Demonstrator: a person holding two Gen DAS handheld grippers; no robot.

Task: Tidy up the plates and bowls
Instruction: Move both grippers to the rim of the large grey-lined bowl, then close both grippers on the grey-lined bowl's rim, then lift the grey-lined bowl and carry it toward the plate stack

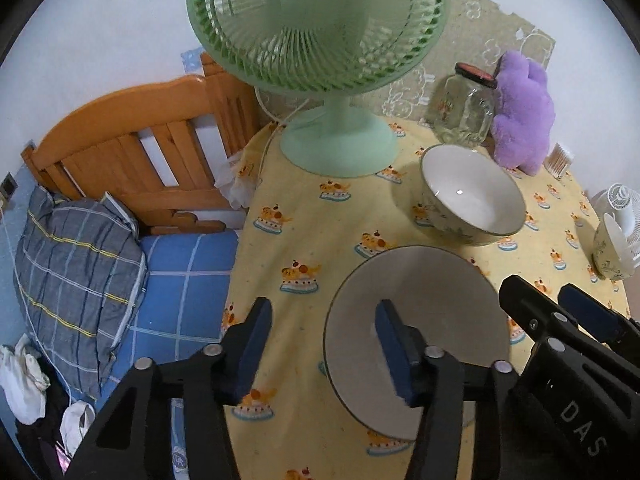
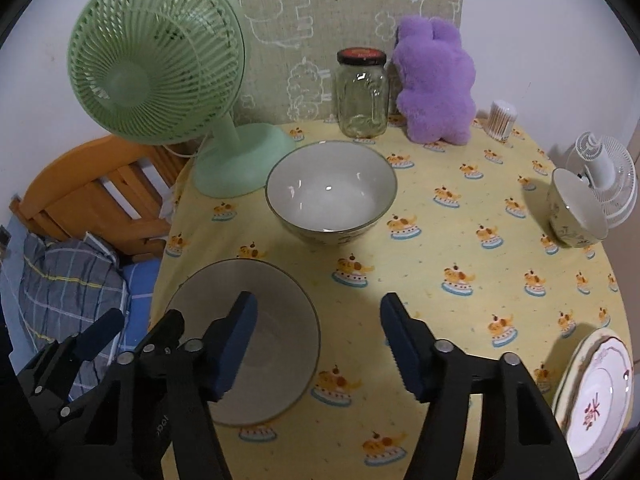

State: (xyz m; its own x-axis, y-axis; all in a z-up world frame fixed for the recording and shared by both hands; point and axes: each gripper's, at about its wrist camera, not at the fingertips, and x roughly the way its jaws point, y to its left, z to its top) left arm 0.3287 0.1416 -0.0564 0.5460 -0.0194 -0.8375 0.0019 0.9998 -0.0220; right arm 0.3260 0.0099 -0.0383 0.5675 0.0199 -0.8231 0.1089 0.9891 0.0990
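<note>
A shallow white bowl [image 1: 432, 288] [image 2: 280, 352] sits at the near left of the table with the yellow cloth [image 1: 320, 240] [image 2: 460, 240]. My left gripper [image 1: 324, 348] [image 2: 134, 328] straddles its left rim, one finger inside and one outside, pads clear of it. My right gripper [image 2: 318, 344] [image 1: 556, 304] straddles the right rim the same way, also open. Behind stands a deep patterned bowl [image 1: 472, 196] [image 2: 332, 192]. A small patterned bowl [image 1: 612, 252] [image 2: 576, 212] sits at the far right. Stacked plates [image 2: 596, 400] lie at the near right edge.
A green fan [image 1: 316, 20] [image 2: 156, 56] stands at the back left. A glass jar [image 1: 464, 108] [image 2: 362, 92], a purple plush [image 1: 524, 112] [image 2: 436, 80] and a swab holder [image 2: 502, 118] line the wall. A small white fan [image 2: 604, 176] is right. A bed with a pillow [image 1: 76, 248] lies left.
</note>
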